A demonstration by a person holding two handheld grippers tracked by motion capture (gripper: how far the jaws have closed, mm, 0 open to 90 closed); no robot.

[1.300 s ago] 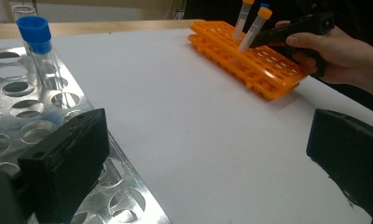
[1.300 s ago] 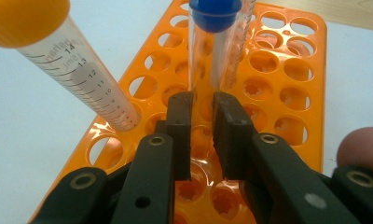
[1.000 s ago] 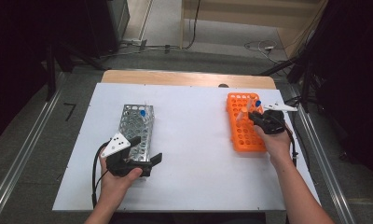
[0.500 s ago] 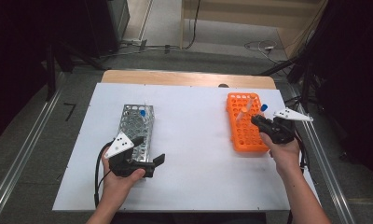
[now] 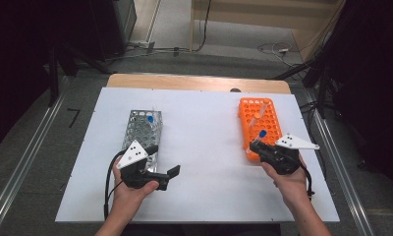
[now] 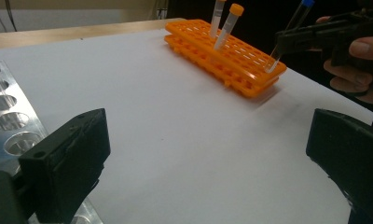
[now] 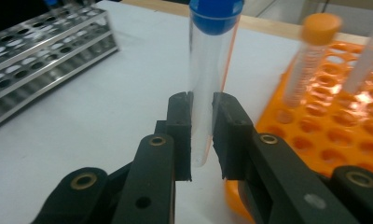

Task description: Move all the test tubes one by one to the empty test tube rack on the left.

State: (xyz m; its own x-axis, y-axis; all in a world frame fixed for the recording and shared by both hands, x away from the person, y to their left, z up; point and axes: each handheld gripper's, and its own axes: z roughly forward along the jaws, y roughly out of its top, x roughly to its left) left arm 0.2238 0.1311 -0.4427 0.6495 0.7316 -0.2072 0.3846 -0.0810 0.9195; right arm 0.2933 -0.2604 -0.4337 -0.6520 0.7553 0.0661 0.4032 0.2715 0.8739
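Near the bench's right edge, the right tongs point(image 5: 256, 145), clamped on the blue-capped tube point(image 7: 211, 70), had drawn it off the orange rack point(image 5: 253, 110), ready for carrying; the left tongs point(image 6: 208, 158) gaped empty.

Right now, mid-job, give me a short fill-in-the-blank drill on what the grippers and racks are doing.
1. The right gripper is shut on a clear tube with a ____ cap.
2. The left gripper, with jaws ____, holds nothing.
3. The orange rack holds two tubes with ____ caps.
4. One blue-capped tube stands in the ____ rack.

Missing words: blue; open; orange; metal
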